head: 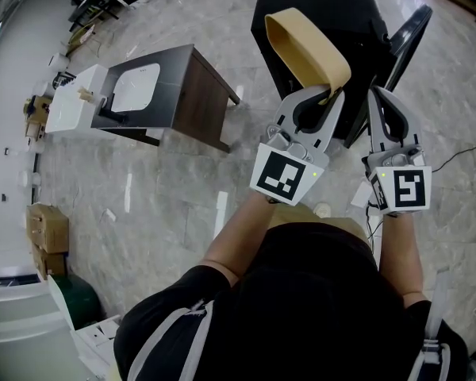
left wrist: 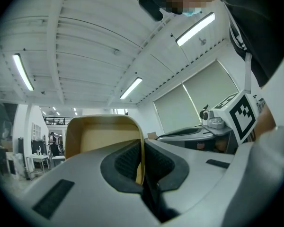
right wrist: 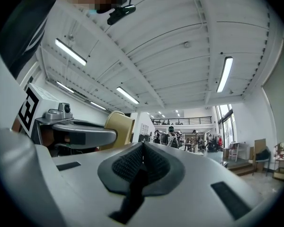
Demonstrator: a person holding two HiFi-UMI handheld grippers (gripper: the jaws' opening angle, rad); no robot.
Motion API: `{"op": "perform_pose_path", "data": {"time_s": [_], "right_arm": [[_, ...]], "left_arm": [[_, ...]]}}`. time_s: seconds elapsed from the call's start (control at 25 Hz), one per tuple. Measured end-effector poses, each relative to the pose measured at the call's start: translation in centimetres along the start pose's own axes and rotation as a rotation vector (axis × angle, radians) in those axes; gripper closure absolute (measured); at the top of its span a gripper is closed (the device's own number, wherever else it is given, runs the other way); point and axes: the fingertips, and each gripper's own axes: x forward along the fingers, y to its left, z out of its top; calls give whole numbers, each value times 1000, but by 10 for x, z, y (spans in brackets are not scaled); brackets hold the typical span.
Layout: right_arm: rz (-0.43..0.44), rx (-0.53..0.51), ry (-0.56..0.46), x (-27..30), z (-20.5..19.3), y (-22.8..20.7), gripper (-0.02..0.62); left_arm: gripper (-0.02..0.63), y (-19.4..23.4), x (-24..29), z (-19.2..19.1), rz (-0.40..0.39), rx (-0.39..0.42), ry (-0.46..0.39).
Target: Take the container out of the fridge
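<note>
A tan, shallow container stands on edge in the air, its rim pinched by my left gripper, which is shut on it. In the left gripper view the container rises above the closed jaws, its open side facing the camera. My right gripper is held beside it on the right, shut with nothing between its jaws. In the right gripper view the container shows at the left behind the left gripper's body. Both grippers point upward at the ceiling. No fridge is in view.
Below my grippers stands a black cabinet. A dark wooden table with a white tray stands at the left on the marble floor. Cardboard boxes and a white bin sit at the lower left.
</note>
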Motion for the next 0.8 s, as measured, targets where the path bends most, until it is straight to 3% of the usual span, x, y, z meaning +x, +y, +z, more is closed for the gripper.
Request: {"op": "perform_pose_path", "data": {"time_s": [0.8], "right_arm": [[22, -12, 1, 5, -1, 17, 560]], "left_arm": [[577, 4, -13, -5, -9, -13, -9]]}}
